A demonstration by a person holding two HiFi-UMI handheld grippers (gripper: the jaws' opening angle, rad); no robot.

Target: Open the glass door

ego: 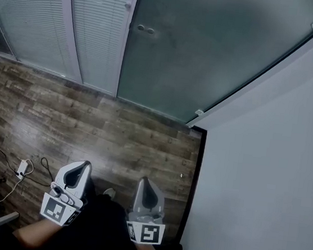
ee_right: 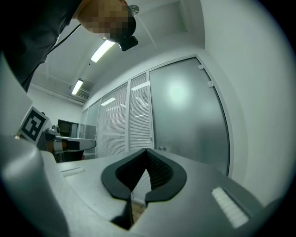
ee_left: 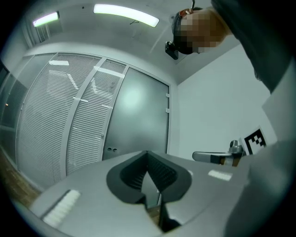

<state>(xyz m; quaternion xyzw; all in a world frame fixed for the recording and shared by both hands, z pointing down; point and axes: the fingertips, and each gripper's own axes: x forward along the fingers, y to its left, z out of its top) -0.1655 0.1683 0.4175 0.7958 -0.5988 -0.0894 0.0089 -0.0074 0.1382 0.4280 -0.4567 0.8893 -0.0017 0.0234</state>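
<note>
The frosted glass door (ego: 211, 49) stands shut ahead, hinged against the white wall on its right. Two small round fittings (ego: 145, 30) sit near its left edge. My left gripper (ego: 86, 167) and right gripper (ego: 144, 181) are low in the head view, side by side over the wooden floor and well short of the door. Both are shut, tips together, with nothing between them. The left gripper view shows its jaws (ee_left: 148, 152) pointing at the door (ee_left: 138, 115). In the right gripper view the closed jaws (ee_right: 146, 150) also face the door (ee_right: 189, 115), with the round fittings (ee_right: 160, 149) just above the tips.
Glass panels with white blinds (ego: 95, 23) adjoin the door on the left. A white wall (ego: 263, 180) runs along the right. A white adapter and cables (ego: 22, 167) lie on the wooden floor (ego: 88, 124) at left. Door hinges (ego: 198, 113) show on the right frame.
</note>
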